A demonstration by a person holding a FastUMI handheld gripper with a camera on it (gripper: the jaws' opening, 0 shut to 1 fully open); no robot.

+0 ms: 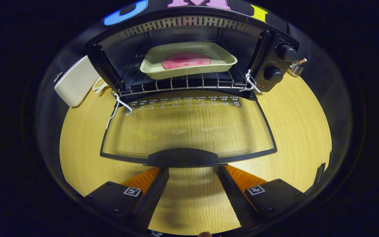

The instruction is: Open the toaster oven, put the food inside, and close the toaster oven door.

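The black toaster oven (pixel 275 62) stands open ahead of me on a wooden table. Its glass door (pixel 186 128) lies folded down flat toward me, with the black handle (pixel 183 157) at its near edge. Inside, a cream tray (pixel 222 61) rests on the wire rack (pixel 183 84) and holds a pink slab of food (pixel 186 60). My gripper (pixel 190 171) is open, its two fingertips just under or behind the door handle, one toward each end. Nothing sits between the fingers except bare table.
A white rectangular container (pixel 76 82) stands left of the oven, with a small dish (pixel 99 85) beside it. A small metal object (pixel 296 67) sits right of the oven's two knobs (pixel 280 62). Bare wooden tabletop (pixel 301 121) lies on both sides of the door.
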